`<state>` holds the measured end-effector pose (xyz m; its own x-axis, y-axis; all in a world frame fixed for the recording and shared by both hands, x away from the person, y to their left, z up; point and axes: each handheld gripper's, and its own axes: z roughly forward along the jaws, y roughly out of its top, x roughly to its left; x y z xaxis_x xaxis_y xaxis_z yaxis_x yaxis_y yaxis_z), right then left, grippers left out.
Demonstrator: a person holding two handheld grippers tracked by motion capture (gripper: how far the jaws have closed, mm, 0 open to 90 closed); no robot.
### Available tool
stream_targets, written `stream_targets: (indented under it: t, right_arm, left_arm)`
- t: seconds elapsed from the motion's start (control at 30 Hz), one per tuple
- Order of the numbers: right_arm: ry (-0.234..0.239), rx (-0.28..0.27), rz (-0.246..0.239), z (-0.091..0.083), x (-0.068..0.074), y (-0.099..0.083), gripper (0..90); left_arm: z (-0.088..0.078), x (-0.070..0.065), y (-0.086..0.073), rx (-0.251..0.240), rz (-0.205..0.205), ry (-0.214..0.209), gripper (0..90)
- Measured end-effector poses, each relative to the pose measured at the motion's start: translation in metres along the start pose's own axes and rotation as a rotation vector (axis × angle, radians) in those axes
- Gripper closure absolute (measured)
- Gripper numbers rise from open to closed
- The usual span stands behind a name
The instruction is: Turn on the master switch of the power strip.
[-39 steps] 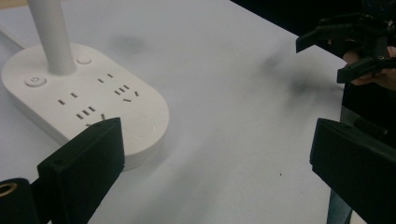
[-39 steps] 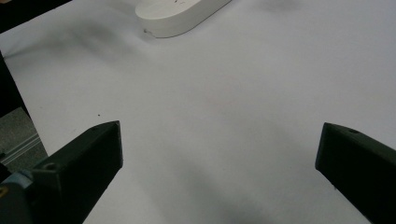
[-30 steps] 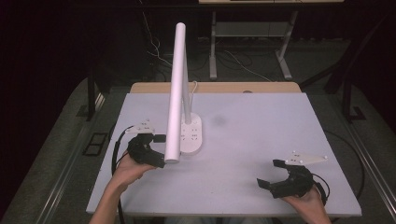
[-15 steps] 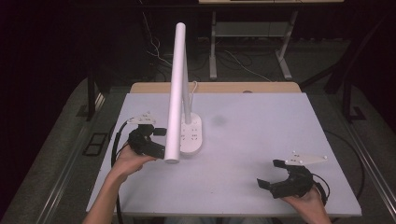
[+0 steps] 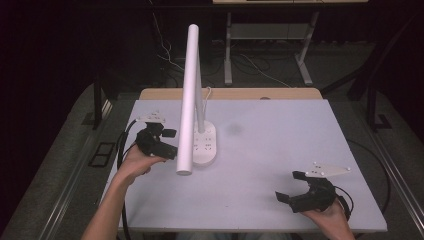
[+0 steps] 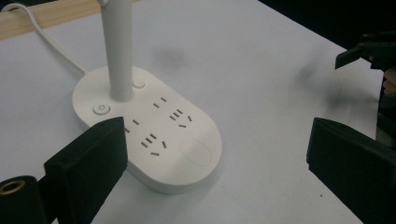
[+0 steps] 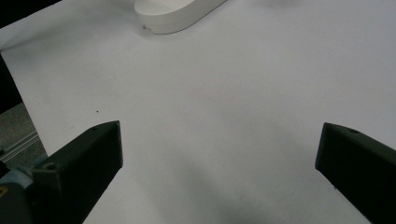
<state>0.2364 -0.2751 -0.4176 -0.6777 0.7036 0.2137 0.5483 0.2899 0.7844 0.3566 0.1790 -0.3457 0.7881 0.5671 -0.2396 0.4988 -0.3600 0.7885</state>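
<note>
Left gripper (image 6: 215,158) jaws spread wide, nothing between them but the lamp base (image 6: 149,126), a white oval with socket slots, power button (image 6: 101,109) and a second button (image 6: 138,84). Stem (image 6: 116,46) rises upright from its far end. White cable (image 6: 51,42) runs toward the table's (image 6: 261,70) wooden far edge. Other gripper (image 6: 369,49) at the right edge

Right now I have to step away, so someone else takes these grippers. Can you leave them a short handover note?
Left gripper: open, empty, beside the lamp base, jaws facing its near end.
Right gripper: open, empty, low over the table at the near right corner.
Lamp: upright at centre left, its white lamp head slanting down toward the person; power button on the base by the stem.
Done: nothing gripped or pressed yet.
Left: probably the button or the base, with the left gripper.
</note>
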Motion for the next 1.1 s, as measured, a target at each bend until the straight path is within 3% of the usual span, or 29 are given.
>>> stream_targets:
  t: [0.7,1.1]
  right_arm:
    - [0.001,0.003,-0.002,0.000,0.000,-0.001,0.1]
    - [-0.002,0.000,-0.005,0.000,-0.001,-0.001,0.1]
  left_arm:
    - [0.008,0.024,0.027,0.052,0.020,0.039,4.5]
    - [0.015,0.044,0.029,0.040,-0.032,0.064,4.6]
